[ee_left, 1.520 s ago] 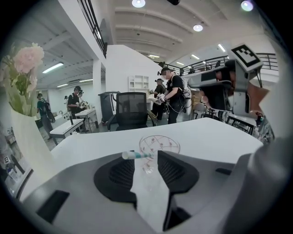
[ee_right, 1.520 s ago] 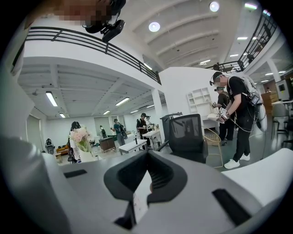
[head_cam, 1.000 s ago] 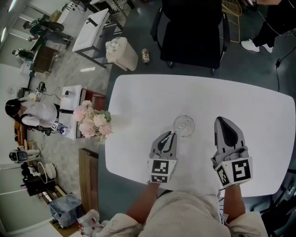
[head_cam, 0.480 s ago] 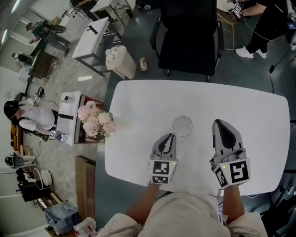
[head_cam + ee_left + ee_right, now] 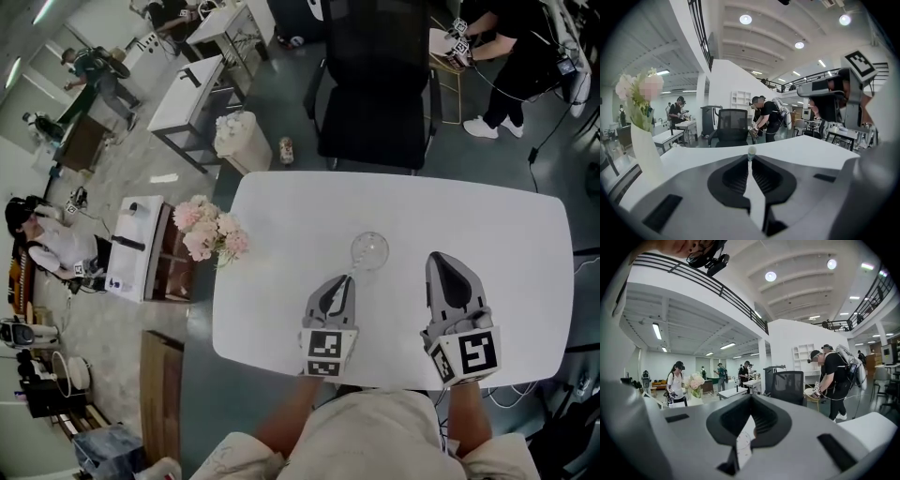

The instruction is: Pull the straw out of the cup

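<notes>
A clear glass cup (image 5: 369, 251) stands near the middle of the white table (image 5: 281, 216). My left gripper (image 5: 348, 277) sits just in front and left of the cup, shut on a thin pale straw. In the left gripper view the straw's round top (image 5: 751, 151) pokes up between the tips of the left gripper (image 5: 751, 157). I cannot tell whether the straw's lower end is still inside the cup. My right gripper (image 5: 439, 257) hovers to the right of the cup, apart from it. In its own view the right gripper (image 5: 751, 399) has its jaws together with nothing held.
A white vase of pink flowers (image 5: 211, 234) stands at the table's left edge and shows in the left gripper view as the vase (image 5: 644, 150). A black office chair (image 5: 370, 84) is pushed up to the far side. A person (image 5: 511, 56) stands beyond the table at the back right.
The left gripper has drawn slightly up and back from the cup with the straw pinched. The right gripper has lifted a little. The head view has shifted.
</notes>
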Demonstrator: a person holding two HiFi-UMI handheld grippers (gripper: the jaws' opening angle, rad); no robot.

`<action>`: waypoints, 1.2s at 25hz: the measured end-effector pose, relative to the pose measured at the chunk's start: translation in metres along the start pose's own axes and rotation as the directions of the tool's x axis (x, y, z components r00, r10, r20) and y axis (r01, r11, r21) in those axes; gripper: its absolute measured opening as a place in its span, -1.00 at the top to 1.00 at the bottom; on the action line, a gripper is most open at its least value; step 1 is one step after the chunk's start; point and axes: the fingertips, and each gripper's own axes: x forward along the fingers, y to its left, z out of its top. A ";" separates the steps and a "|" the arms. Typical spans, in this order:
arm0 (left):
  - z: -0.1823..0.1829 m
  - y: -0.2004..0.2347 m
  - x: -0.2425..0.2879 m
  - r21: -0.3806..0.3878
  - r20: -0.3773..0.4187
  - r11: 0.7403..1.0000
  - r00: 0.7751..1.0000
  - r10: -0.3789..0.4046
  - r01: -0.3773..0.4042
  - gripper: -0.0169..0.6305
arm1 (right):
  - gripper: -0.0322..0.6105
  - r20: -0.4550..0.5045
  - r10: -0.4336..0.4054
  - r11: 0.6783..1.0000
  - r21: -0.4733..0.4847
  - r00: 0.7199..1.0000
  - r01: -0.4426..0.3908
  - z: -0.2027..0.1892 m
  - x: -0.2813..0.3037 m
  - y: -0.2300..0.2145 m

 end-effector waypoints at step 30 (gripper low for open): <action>0.092 0.016 -0.240 0.101 0.404 0.992 0.915 0.026 -0.073 0.87 | 0.89 0.163 -0.163 0.976 -0.116 0.973 0.183 0.053 -0.160 0.119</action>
